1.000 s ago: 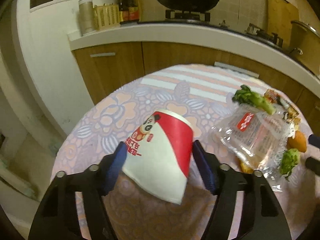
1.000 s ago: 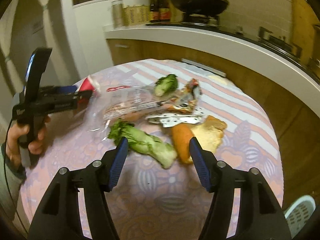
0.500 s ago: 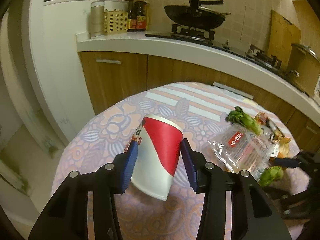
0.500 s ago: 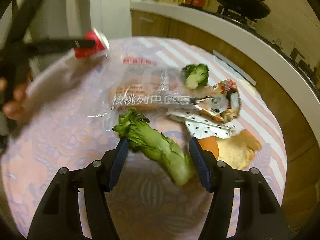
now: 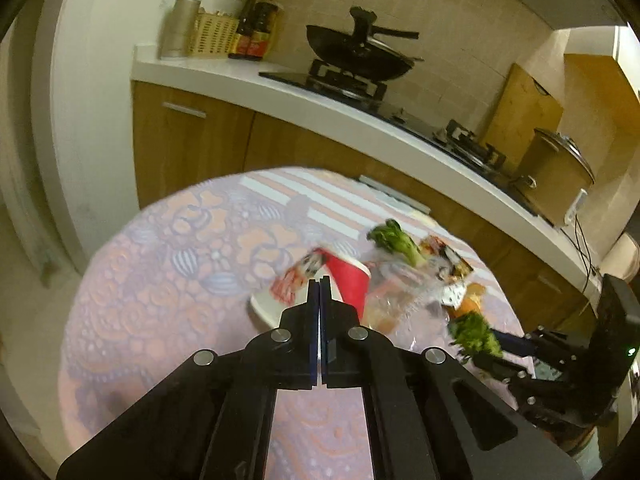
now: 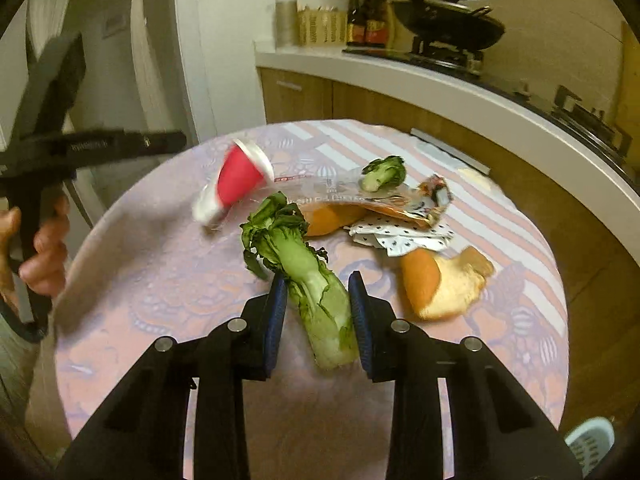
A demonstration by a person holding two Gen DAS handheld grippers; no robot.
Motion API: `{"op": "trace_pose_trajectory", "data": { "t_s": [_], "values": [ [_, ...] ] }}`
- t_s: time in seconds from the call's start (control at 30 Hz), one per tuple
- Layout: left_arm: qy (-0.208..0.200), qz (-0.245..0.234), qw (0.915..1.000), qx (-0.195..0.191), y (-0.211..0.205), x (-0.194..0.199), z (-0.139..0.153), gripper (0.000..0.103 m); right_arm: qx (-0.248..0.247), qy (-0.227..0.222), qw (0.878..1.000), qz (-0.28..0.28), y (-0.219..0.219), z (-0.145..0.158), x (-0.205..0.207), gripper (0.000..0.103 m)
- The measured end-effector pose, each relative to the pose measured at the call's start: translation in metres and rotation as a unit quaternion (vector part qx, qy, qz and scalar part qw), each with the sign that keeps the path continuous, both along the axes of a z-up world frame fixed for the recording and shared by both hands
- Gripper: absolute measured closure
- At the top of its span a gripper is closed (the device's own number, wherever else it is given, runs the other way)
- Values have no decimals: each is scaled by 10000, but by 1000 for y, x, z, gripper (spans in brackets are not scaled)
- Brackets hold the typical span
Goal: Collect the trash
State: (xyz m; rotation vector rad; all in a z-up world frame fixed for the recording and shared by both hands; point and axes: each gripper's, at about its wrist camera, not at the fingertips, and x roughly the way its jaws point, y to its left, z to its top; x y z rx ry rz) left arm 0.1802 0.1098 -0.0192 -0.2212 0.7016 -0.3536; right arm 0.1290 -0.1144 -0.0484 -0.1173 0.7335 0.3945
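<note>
My left gripper (image 5: 320,280) is shut and empty, above the table. The red and white paper cup (image 5: 320,284) is loose and blurred beyond its tips; in the right wrist view the paper cup (image 6: 236,180) tilts beside the plastic bag (image 6: 328,192). My right gripper (image 6: 318,280) is shut on a bok choy stalk (image 6: 316,292), its pads against both sides, and shows in the left wrist view (image 5: 500,344). A second bok choy piece (image 6: 382,174), snack wrappers (image 6: 400,236) and orange peel (image 6: 440,280) lie on the floral tablecloth (image 6: 160,280).
A kitchen counter (image 5: 360,116) with a wok (image 5: 360,60) and a pot (image 5: 556,176) runs behind the round table. A light blue basket (image 6: 592,444) shows at the lower right, below the table edge. The person's hand (image 6: 40,248) holds the left gripper.
My left gripper has let go of the paper cup and closed fully; the cup has dropped toward the trash pile. My right gripper has closed onto the bok choy stalk.
</note>
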Motion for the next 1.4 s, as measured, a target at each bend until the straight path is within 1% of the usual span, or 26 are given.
{"op": "trace_pose_trajectory", "data": {
  "t_s": [0.07, 0.13, 0.17, 0.2, 0.23, 0.27, 0.3, 0.37, 0.43, 0.5, 0.53, 0.57, 0.6, 0.63, 0.67, 0.73, 0.87, 0.93, 1.03, 1.2, 1.27, 1.33, 1.37, 1.4],
  "values": [
    [81, 45, 9997, 225, -5, -2, -8, 103, 81, 0, 10000, -46, -6, 2, -6, 75],
    [154, 81, 9993, 326, -7, -4, -14, 103, 151, -5, 9998, -113, -14, 4, -13, 75],
    [173, 95, 9992, 360, -7, -6, -17, 99, 165, -5, 9998, -138, -16, 4, -16, 75],
    [188, 75, 9990, 400, -7, -7, -20, 87, 190, 8, 9997, -161, -19, 4, -20, 75],
    [178, 51, 9989, 437, -8, -8, -21, 79, 205, 21, 9996, -179, -20, 3, -22, 75],
    [151, 48, 9985, 525, -10, -9, -22, 63, 219, 41, 9995, -213, -24, 3, -23, 75],
    [112, 71, 9980, 616, -12, -11, -22, 58, 228, 64, 9994, -242, -26, 2, -22, 75],
    [8, -26, 9974, 717, -19, -15, -19, 58, 272, 117, 9992, -277, -28, 0, -25, 75],
    [-52, -122, 9965, 827, -27, -18, -17, 53, 299, 147, 9990, -304, -30, -3, -26, 75],
    [-141, -208, 9929, 1160, -39, -20, -18, 43, 354, 175, 9988, -301, -31, -5, -25, 75],
    [-165, -222, 9905, 1345, -44, -19, -20, 42, 373, 186, 9987, -298, -31, -5, -24, 75],
    [-129, -201, 9856, 1672, -51, -15, -25, 42, 390, 200, 9986, -293, -31, -6, -22, 75],
    [-93, -149, 9823, 1866, -55, -11, -28, 42, 389, 204, 9986, -295, -30, -6, -21, 75],
    [-36, -42, 9771, 2125, -59, -3, -32, 43, 388, 207, 9986, -295, -30, -7, -20, 75],
    [-12, 2, 9755, 2200, -59, 2, -34, 44, 395, 214, 9986, -289, -30, -7, -19, 75],
    [19, -5, 9751, 2217, -57, 12, -36, 44, 426, 234, 9984, -275, -30, -8, -17, 75],
    [19, -145, 9708, 2394, -60, 30, -37, 44, 459, 312, 9980, -293, -31, -12, -10, 75],
    [103, -187, 9708, 2391, -59, 43, -39, 50, 503, 353, 9977, -290, -31, -14, -6, 75],
    [123, -216, 9701, 2413, -59, 54, -40, 50, 505, 368, 9977, -281, -30, -16, -2, 75],
    [222, -207, 9709, 2375, -55, 69, -45, 37, 558, 399, 9973, -268, -29, -18, 5, 75],
    [210, -133, 9713, 2366, -54, 71, -47, 36, 555, 401, 9973, -266, -28, -18, 6, 75],
    [216, -31, 9754, 2192, -50, 71, -45, 35, 556, 411, 9973, -263, -27, -19, 7, 75],
    [213, 63, 9777, 2087, -46, 72, -43, 30, 555, 422, 9972, -259, -27, -19, 8, 75],
    [192, 165, 9782, 2060, -43, 72, -42, 26, 556, 433, 9972, -255, -27, -20, 9, 75]
  ]
}}
